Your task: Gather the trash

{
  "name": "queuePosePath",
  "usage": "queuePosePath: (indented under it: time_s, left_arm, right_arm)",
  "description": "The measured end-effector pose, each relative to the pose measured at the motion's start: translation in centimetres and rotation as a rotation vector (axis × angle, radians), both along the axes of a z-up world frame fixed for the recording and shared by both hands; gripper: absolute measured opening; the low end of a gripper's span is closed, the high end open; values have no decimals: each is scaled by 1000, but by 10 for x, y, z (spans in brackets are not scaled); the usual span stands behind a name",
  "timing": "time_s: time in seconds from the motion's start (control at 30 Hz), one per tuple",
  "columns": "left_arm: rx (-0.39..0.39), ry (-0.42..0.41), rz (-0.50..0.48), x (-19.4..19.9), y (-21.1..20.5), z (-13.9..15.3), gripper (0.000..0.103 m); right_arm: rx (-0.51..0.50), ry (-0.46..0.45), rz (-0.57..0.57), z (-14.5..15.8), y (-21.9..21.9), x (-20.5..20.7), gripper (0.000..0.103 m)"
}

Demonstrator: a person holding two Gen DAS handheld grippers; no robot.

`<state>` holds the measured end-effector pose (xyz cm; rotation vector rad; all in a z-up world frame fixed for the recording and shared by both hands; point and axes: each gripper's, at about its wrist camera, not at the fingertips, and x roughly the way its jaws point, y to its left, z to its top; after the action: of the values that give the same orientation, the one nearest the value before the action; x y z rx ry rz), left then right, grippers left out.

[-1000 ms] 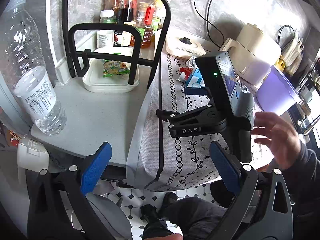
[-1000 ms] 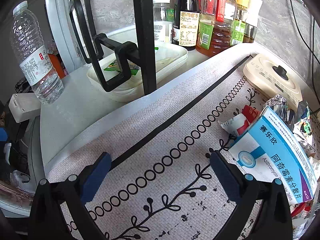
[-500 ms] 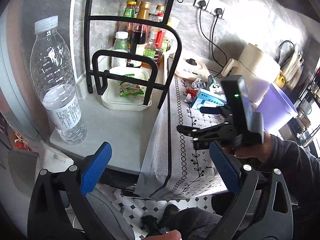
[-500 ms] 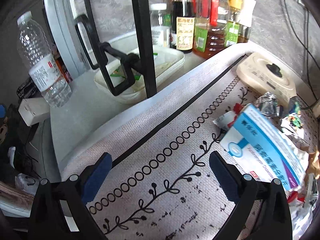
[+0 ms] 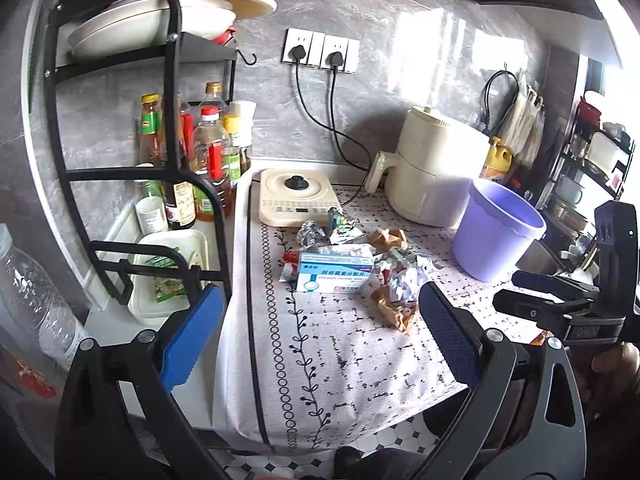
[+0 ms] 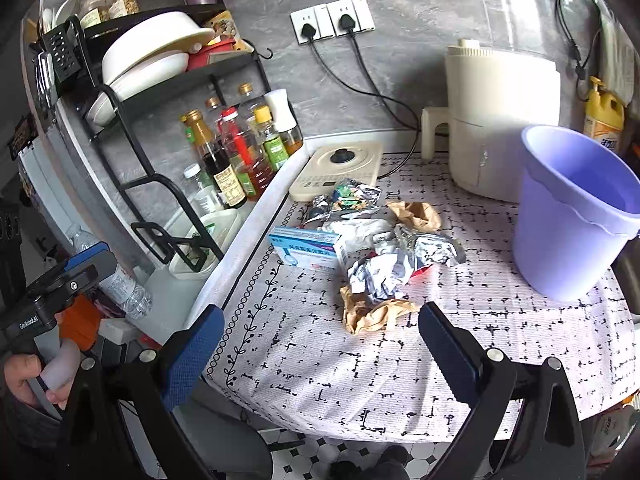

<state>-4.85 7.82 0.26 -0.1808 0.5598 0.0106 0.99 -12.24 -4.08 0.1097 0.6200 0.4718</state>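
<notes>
A pile of trash lies on the patterned tablecloth [image 6: 400,352]: a blue and white medicine box [image 5: 334,277] [image 6: 306,246], crumpled foil [image 6: 378,274] [image 5: 404,282], brown paper [image 6: 372,314] [image 5: 394,312] and shiny wrappers [image 6: 348,196] [image 5: 340,224]. A purple bucket [image 6: 576,216] [image 5: 496,232] stands to the right of the pile. My left gripper [image 5: 320,336] is open and empty, held back from the table's front edge. My right gripper [image 6: 320,348] is open and empty, just short of the brown paper.
A black dish rack [image 6: 132,128] with bowls and sauce bottles [image 6: 236,156] stands at the left. A cream hotplate [image 5: 296,200] and a cream appliance [image 6: 500,128] sit at the back with plugged cables. A water bottle [image 5: 36,300] stands at the far left.
Both grippers have pulled back and tilted up from the left end of the counter. The whole trash pile and the purple bucket have come into view. Both stay open.
</notes>
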Motion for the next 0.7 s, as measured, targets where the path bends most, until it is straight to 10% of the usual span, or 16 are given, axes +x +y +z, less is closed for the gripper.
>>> queuePosePath:
  time_s: [0.7]
  left_arm:
    - [7,-28,-138,28,-46,29,97]
  right_arm:
    - [-44,-46,-161,39,-38,-18,95]
